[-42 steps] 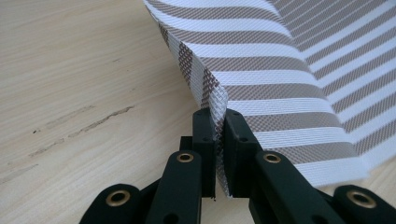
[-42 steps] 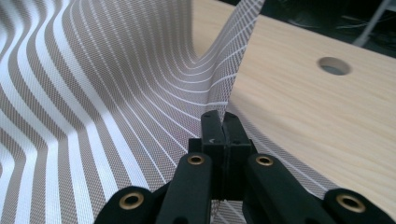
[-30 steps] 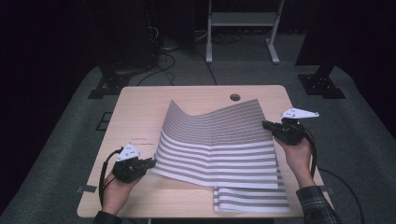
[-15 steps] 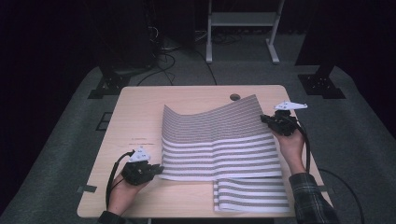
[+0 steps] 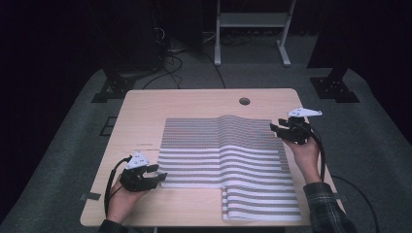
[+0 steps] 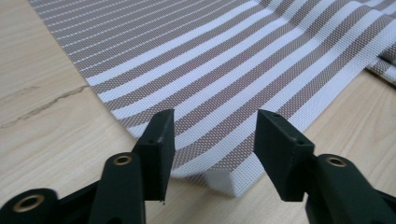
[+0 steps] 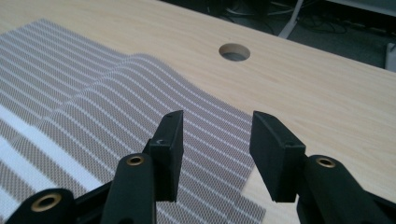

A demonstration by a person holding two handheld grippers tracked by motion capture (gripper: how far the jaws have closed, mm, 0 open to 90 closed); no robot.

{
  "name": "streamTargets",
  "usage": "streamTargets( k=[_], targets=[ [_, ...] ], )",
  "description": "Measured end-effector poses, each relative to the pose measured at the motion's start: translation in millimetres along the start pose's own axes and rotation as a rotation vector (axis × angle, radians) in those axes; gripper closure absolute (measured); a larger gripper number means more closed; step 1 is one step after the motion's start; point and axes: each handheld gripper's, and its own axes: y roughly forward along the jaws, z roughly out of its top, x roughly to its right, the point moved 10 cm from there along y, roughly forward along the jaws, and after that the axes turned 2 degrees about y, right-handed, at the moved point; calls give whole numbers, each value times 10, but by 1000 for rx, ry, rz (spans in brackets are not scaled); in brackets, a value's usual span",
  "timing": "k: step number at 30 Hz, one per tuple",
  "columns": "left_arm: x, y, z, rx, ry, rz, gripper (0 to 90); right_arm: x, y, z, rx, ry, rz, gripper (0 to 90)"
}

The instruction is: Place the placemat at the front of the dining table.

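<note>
The work surface is a light wooden table (image 5: 194,104) with rounded corners and a round cable hole (image 5: 244,101) near its far edge; a faint crack-like line marks the wood close to the left gripper in that gripper's own view. The table stands on grey carpet (image 5: 379,141). The room beyond is dark, with loose cables (image 5: 170,48) on the floor and the white legs of a stand (image 5: 250,31) behind the table.

A striped mat (image 5: 221,150), brown-grey and white, lies spread over the middle and right of the table. A shallow ridge runs across it from near to far. A second striped piece (image 5: 262,201) sits at the near right edge, partly beneath the first.

The left gripper (image 5: 158,177) is held in a hand at the mat's near left corner. Its jaws stand wide apart on either side of that corner, which is slightly lifted off the wood, and they have hold of nothing.

The right gripper (image 5: 275,129) is at the mat's far right corner, jaws likewise well apart above the corner edge and gripping nothing. A plaid sleeve (image 5: 328,208) shows on the right forearm.
</note>
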Motion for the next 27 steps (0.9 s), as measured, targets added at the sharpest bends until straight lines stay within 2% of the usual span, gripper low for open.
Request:
streamTargets(
  k=[4,8,14,18,25,27],
  targets=[
    [-14,-16,20,14,-1,11,469,-28,-109,-48,8,8,9,507],
    [-20,21,15,9,-1,15,503,-105,-214,-174,-18,-7,23,505],
    [-27,91,1,-9,20,31,523,-262,-355,-361,-48,-31,48,505],
    [-26,152,-44,-39,28,27,541,-367,-406,-493,-72,-45,66,506],
    [-67,235,-193,-125,53,43,541,-553,-515,-804,-125,-64,106,505],
    [-76,242,-227,-135,46,37,540,-584,-554,-889,-140,-76,106,505]
  ],
)
